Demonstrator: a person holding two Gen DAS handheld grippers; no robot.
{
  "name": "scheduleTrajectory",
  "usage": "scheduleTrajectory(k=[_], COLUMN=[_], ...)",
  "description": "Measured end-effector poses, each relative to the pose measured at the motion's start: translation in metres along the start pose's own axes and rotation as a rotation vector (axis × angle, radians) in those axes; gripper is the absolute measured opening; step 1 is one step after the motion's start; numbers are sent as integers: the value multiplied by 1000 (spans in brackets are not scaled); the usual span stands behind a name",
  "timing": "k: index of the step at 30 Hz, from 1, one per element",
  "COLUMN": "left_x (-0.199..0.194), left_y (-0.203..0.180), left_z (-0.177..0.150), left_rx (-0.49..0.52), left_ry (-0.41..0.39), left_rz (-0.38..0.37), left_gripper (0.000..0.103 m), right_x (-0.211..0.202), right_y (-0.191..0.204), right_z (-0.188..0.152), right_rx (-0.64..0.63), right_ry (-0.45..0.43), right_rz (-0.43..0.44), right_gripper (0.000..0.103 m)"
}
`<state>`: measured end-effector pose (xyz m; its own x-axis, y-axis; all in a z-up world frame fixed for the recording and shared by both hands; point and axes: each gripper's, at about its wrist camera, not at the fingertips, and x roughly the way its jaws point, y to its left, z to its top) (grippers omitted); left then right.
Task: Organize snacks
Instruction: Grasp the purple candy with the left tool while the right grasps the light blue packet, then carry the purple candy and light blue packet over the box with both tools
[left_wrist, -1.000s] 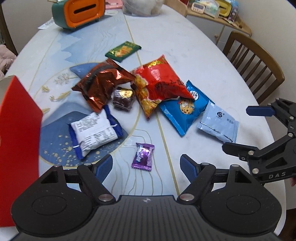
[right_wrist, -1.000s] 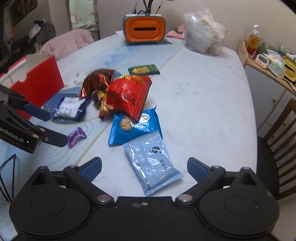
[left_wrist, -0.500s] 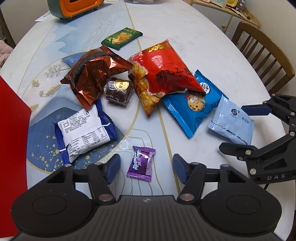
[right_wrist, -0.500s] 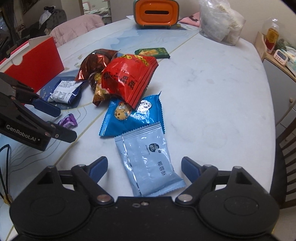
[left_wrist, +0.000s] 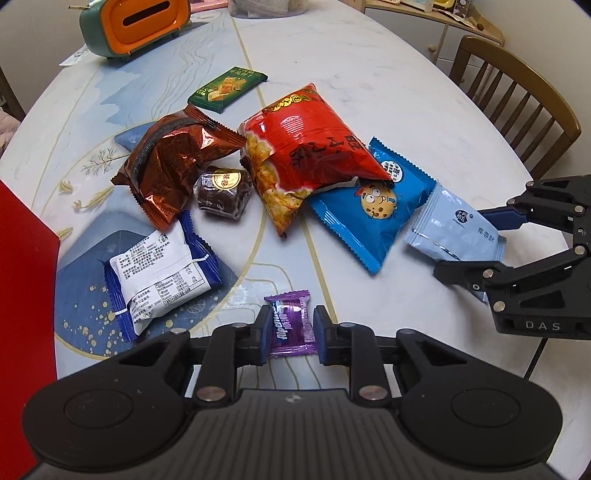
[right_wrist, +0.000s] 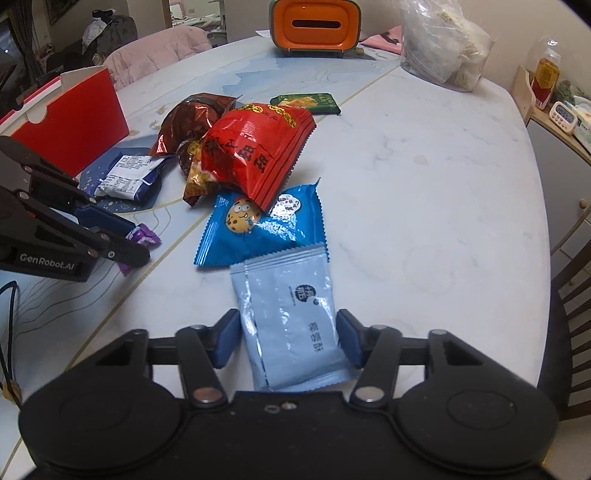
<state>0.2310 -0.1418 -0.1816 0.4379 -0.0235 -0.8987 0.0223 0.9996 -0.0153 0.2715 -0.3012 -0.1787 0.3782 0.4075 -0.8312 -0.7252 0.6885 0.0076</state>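
Observation:
My left gripper (left_wrist: 290, 328) is shut on a small purple candy (left_wrist: 291, 322), which lies on the table; the candy also shows in the right wrist view (right_wrist: 142, 236). My right gripper (right_wrist: 286, 339) is shut on a pale blue packet (right_wrist: 291, 325), its pads touching both long edges; the packet also shows in the left wrist view (left_wrist: 456, 229). Beyond lie a blue cookie packet (left_wrist: 369, 206), a red chip bag (left_wrist: 306, 147), a brown foil bag (left_wrist: 170, 162), a small dark cake (left_wrist: 221, 192), a white-and-blue packet (left_wrist: 159, 273) and a green packet (left_wrist: 227, 86).
A red box (right_wrist: 70, 122) stands at the table's left edge. An orange tissue holder (right_wrist: 314, 24) and a clear bag (right_wrist: 443, 48) stand at the far end. A wooden chair (left_wrist: 517, 96) stands at the right side.
Both grippers moved forward and down and closed: the left onto the purple candy, the right onto the pale blue packet.

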Motion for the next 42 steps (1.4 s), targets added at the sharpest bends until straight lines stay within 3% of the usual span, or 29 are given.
scheduleTrajectory(k=[2, 10, 24, 42], left_x=[0, -13, -73, -159], left_y=[0, 6, 23, 107], left_z=[-1, -6, -24, -59], left_rx=[-4, -47, -99, -188], left_ry=[-4, -20, -83, -168], left_rz=[3, -8, -26, -2], left_gripper=[22, 21, 21, 21], right_x=[-1, -10, -63, -101], right_y=[2, 7, 48, 143], right_z=[-1, -6, 1, 55], right_rx=[-1, 61, 100, 80], right_ry=[-3, -13, -81, -144], right_rz=[-10, -30, -19, 25], right_gripper=[45, 45, 45, 45])
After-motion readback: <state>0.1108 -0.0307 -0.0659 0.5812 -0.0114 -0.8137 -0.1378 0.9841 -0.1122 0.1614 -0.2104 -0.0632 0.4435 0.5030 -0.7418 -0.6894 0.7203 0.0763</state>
